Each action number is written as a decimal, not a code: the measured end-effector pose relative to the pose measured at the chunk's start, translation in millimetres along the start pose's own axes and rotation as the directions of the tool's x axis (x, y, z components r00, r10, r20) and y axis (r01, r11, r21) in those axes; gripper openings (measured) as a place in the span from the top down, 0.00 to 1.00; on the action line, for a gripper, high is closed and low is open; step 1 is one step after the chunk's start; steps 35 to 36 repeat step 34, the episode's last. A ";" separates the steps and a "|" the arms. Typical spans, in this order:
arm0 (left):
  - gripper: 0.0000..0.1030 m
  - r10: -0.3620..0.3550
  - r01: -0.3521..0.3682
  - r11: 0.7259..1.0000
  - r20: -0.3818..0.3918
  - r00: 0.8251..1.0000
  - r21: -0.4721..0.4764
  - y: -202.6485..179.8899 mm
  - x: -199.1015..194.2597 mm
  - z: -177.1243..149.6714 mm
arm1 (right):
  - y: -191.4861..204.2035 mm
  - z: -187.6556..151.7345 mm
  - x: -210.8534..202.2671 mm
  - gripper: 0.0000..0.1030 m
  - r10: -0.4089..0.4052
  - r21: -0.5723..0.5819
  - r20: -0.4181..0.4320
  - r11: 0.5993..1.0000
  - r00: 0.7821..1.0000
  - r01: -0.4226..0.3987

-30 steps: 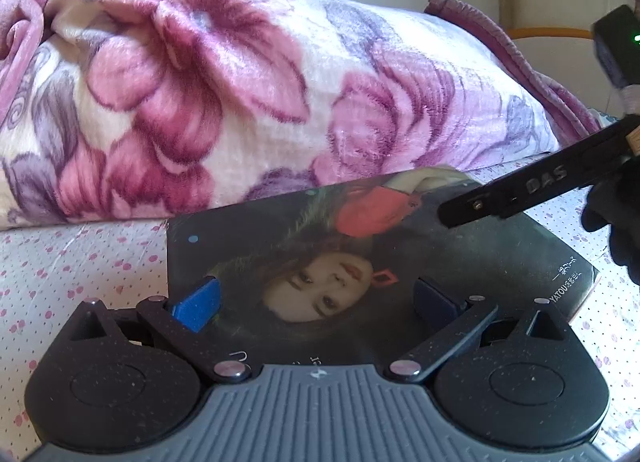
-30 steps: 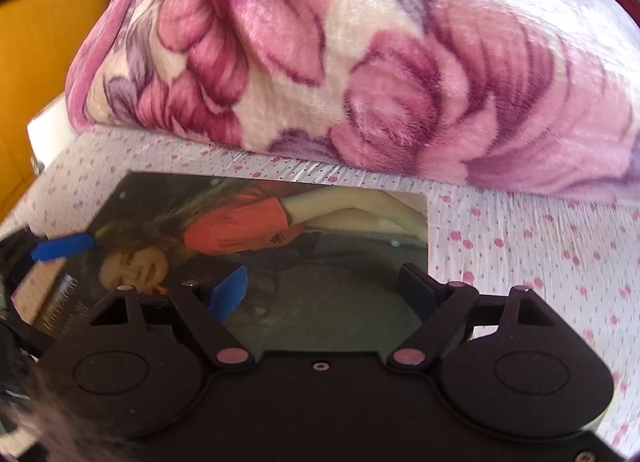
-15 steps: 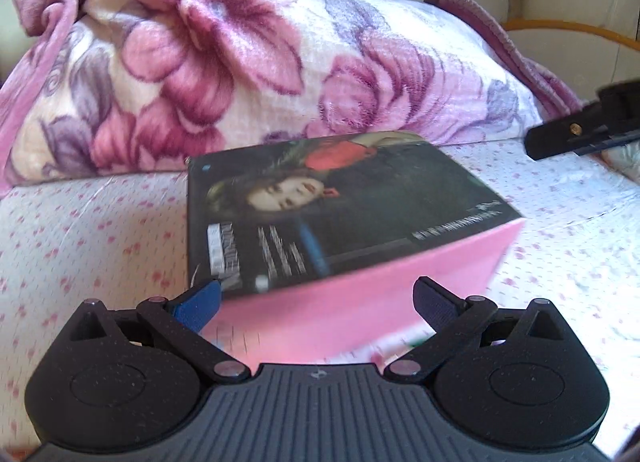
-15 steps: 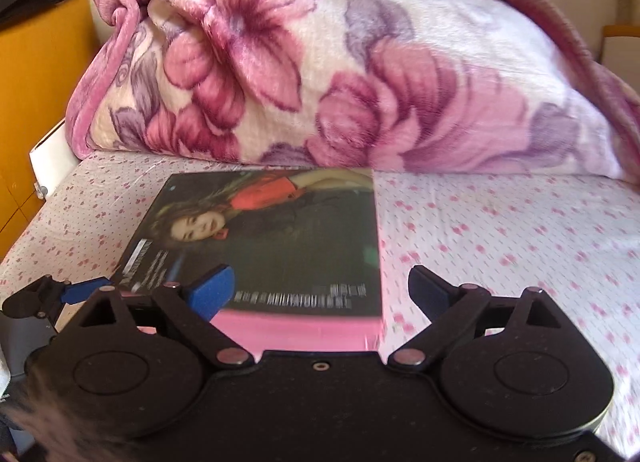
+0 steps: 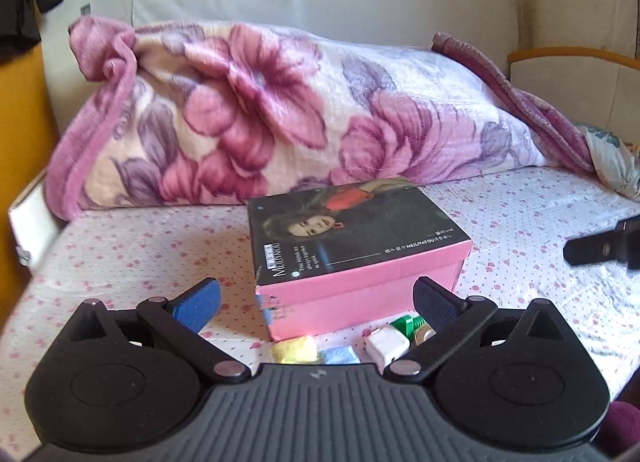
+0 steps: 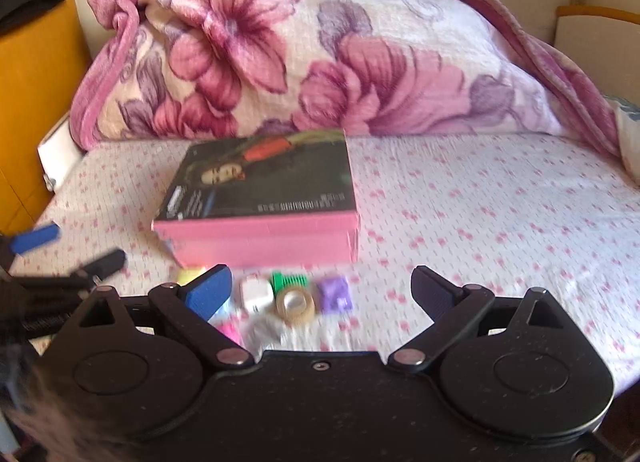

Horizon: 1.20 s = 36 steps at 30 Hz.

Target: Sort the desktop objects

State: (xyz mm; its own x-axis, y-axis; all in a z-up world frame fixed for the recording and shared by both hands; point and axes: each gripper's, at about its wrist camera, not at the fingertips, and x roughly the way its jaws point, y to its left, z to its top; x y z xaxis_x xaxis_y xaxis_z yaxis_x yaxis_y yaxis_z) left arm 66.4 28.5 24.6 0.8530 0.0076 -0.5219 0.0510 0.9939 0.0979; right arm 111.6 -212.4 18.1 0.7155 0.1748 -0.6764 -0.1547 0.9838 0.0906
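A pink box point(image 6: 260, 198) with a dark photo lid lies closed on a bed point(image 6: 480, 214) with a pink-dotted sheet, at twelve o'clock from both grippers. Just in front of it sit small things in a row: a yellow block point(image 5: 294, 349), a white plug point(image 6: 256, 292), a green piece point(image 6: 290, 281), a tape roll point(image 6: 296, 304) and a purple block point(image 6: 336, 294). The left gripper point(image 5: 316, 304) and right gripper point(image 6: 320, 292) both hang with fingers spread apart, holding nothing. A flowered blanket point(image 6: 320, 62) is heaped behind.
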 end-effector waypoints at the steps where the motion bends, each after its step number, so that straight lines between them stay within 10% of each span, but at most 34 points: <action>1: 0.00 0.016 -0.016 1.000 0.007 1.000 0.009 -3.2 -8.5 -0.1 | 0.2 -4.5 -4.1 0.06 -0.005 0.002 -0.004 1.000 1.000 0.005; 15: 0.00 0.054 -0.056 0.997 -0.035 0.998 -0.046 -32.6 -74.6 -44.4 | 10.7 -64.9 -69.6 0.06 -0.078 0.024 -0.035 0.997 0.996 0.078; 36: 0.00 0.035 -0.041 0.992 -0.051 0.998 -0.119 -34.9 -91.1 -38.1 | 28.7 -64.2 -77.4 0.06 -0.054 -0.024 -0.035 0.998 0.998 0.053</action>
